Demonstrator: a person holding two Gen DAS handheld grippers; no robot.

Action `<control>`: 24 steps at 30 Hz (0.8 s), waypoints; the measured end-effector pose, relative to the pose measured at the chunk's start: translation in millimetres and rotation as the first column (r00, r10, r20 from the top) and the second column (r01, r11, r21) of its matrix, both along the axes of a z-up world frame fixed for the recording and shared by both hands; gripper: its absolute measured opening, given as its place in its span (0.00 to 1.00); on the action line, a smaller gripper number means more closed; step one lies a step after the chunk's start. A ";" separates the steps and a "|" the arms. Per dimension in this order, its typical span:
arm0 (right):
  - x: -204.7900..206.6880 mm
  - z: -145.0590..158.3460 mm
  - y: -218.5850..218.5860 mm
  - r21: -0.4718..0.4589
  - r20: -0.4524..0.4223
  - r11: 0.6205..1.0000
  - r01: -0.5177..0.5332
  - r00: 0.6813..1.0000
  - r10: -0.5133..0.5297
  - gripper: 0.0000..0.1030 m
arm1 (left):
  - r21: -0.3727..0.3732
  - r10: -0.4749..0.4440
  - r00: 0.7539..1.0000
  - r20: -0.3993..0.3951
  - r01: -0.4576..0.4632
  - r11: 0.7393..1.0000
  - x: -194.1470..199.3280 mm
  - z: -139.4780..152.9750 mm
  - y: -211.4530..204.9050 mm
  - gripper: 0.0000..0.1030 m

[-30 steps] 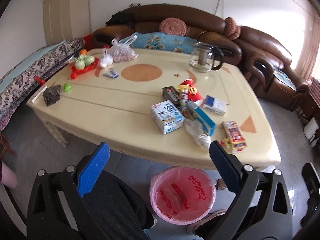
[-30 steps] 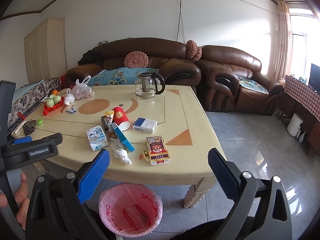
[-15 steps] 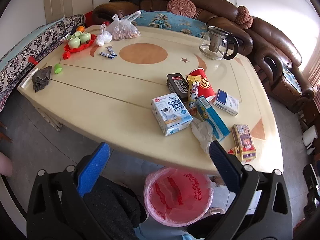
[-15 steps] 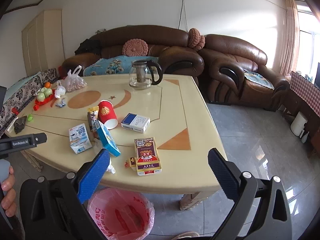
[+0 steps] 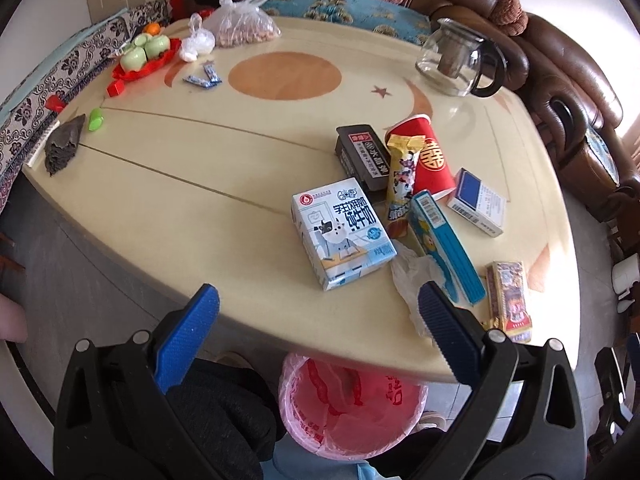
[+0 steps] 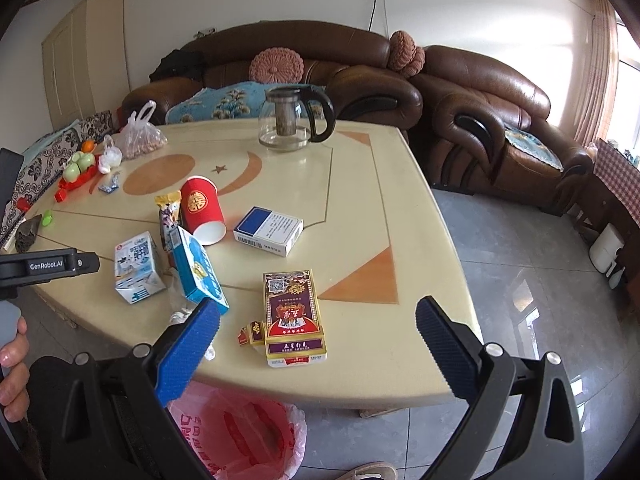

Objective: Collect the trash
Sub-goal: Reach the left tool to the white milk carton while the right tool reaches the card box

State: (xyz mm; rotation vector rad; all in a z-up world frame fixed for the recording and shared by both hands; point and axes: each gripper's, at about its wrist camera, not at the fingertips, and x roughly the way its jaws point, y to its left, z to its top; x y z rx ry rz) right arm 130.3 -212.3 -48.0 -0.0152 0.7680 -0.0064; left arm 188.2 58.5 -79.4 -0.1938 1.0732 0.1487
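Trash lies in a cluster near the front of the cream table (image 5: 192, 184): a white milk carton (image 5: 342, 232), a red paper cup (image 5: 432, 160) on its side, a blue box (image 5: 444, 248), a yellow snack wrapper (image 5: 402, 184), crumpled clear plastic (image 5: 416, 280), a black box (image 5: 362, 156), a blue-and-white box (image 5: 478, 202) and a purple-and-gold box (image 6: 292, 312). My left gripper (image 5: 318, 310) is open just before the table edge, the carton ahead of it. My right gripper (image 6: 318, 328) is open over the front edge, the purple-and-gold box between its fingers' line of sight. A bin with a pink bag (image 5: 352, 408) stands on the floor below.
A glass teapot (image 6: 294, 120) stands at the table's back. On the far left lie a red tray of green fruit (image 5: 146, 56), bags of food (image 5: 244, 26) and a dark rag (image 5: 64, 146). Brown leather sofas (image 6: 480, 112) ring the table. A hand (image 6: 12, 372) holds the left gripper's handle.
Both grippers have moved forward and closer to the table; the trash cluster now looms larger and the bin sits lower in both views. Both stay open.
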 end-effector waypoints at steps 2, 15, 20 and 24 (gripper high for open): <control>8.6 -4.9 -1.0 0.000 -0.012 1.000 -0.002 1.000 0.002 0.93 | -0.008 0.005 1.000 -0.018 -0.005 1.000 9.4 -4.5 -0.5 0.95; 58.2 -49.8 7.4 -0.001 -0.109 0.999 -0.048 0.993 0.048 0.93 | -0.057 0.088 0.989 -0.119 -0.095 0.994 63.2 -40.3 5.4 0.95; 77.1 -77.8 13.4 0.014 -0.166 0.997 -0.080 0.983 0.081 0.93 | -0.076 0.130 0.976 -0.176 -0.145 0.986 78.7 -59.9 10.4 0.95; 86.5 -92.0 14.6 0.032 -0.188 0.995 -0.097 0.977 0.101 0.93 | -0.101 0.147 0.970 -0.192 -0.168 0.981 85.4 -68.6 14.6 0.95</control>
